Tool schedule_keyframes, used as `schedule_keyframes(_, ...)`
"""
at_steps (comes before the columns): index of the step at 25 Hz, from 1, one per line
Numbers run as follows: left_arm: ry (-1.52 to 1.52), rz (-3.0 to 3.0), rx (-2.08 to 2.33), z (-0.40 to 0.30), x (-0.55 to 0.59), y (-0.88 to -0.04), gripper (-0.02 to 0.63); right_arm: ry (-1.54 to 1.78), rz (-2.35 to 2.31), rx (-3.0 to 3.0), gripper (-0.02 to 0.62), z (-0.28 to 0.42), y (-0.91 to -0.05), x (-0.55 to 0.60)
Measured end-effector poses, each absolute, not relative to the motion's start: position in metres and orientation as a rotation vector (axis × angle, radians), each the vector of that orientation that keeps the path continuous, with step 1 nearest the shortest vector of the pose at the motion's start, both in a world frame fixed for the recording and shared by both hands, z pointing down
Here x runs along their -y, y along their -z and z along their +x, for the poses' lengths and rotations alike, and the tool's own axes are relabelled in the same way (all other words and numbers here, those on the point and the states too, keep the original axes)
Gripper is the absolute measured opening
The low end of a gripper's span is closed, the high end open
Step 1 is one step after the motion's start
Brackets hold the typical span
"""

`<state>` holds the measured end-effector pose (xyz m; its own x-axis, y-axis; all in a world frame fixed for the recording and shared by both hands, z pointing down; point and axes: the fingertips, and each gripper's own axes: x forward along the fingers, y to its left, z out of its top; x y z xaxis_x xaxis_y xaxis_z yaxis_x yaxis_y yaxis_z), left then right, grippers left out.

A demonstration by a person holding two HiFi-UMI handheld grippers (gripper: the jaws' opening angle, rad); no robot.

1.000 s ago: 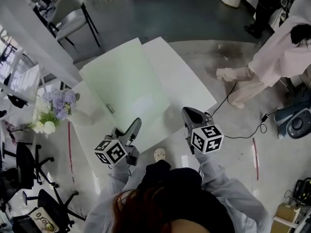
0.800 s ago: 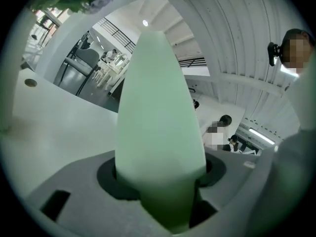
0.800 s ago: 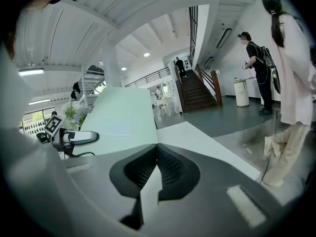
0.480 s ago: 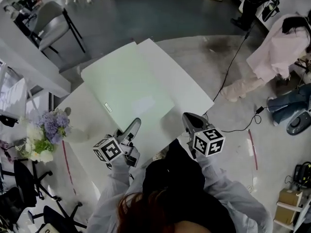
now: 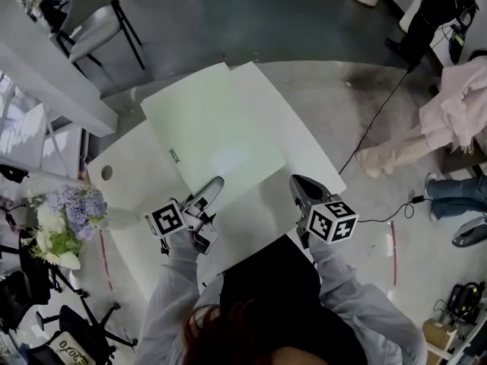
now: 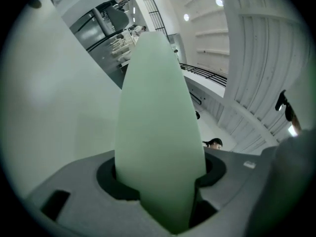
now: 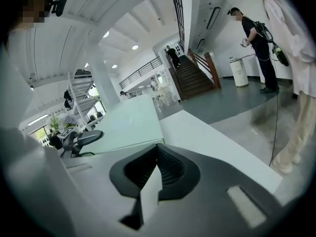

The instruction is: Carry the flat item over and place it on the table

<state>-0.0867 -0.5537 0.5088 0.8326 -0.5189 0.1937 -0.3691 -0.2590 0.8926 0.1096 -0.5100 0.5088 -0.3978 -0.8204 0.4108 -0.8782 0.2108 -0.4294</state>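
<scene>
A pale green flat board (image 5: 213,135) lies over a larger white flat board (image 5: 285,131); both are held from the near side. My left gripper (image 5: 211,188) is shut on the green board's near edge, and in the left gripper view that board (image 6: 158,112) runs straight out from between the jaws. My right gripper (image 5: 298,185) is shut on the white board's near edge; a thin white edge (image 7: 149,194) sits between its ribbed pads. The boards hang over a white table (image 5: 125,185) with a round hole.
A vase of flowers (image 5: 65,219) stands left of the table, with office chairs (image 5: 30,287) below it. A grey chair (image 5: 91,14) is at the far left. A person in pale clothes (image 5: 456,112) and a floor cable (image 5: 373,128) are to the right. Stairs (image 7: 190,75) rise ahead.
Both grippers have carried the boards forward and a little lower, over the white table. The left gripper has rolled. The flowers and chairs have slid toward the lower left of the head view.
</scene>
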Motion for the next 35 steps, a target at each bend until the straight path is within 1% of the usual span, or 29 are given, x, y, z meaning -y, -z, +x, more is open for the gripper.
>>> schedule_keyframes(4,0.322,1.736,0.556,-0.075,0.588,-0.512,0.273,-0.983,1.605,2.394,0.012,0.107,-0.517,0.545)
schedule_keyframes(6,0.344,1.676,0.533,-0.071,0.605,-0.523,0.273,-1.004,1.587,2.395,0.012,0.109,-0.527,0.566)
schedule_keyframes(14,0.246,1.579,0.517,-0.062,0.662,-0.585,0.273,-1.115,1.471,2.380,0.012,0.111,-0.575,0.624)
schedule_keyframes(27,0.181,1.542,0.513,-0.056,0.664,-0.591,0.290,-1.186,1.417,2.360,0.011,0.110,-0.592,0.619)
schedule_keyframes(31,0.165,1.651,0.696,-0.073,0.678,-0.590,0.339,-1.181,1.432,2.362,0.011,0.110,-0.590,0.611)
schedule_keyframes(35,-0.040,1.788,0.982,-0.105,0.690,-0.606,0.444,-1.158,1.438,2.361,0.012,0.105,-0.589,0.606)
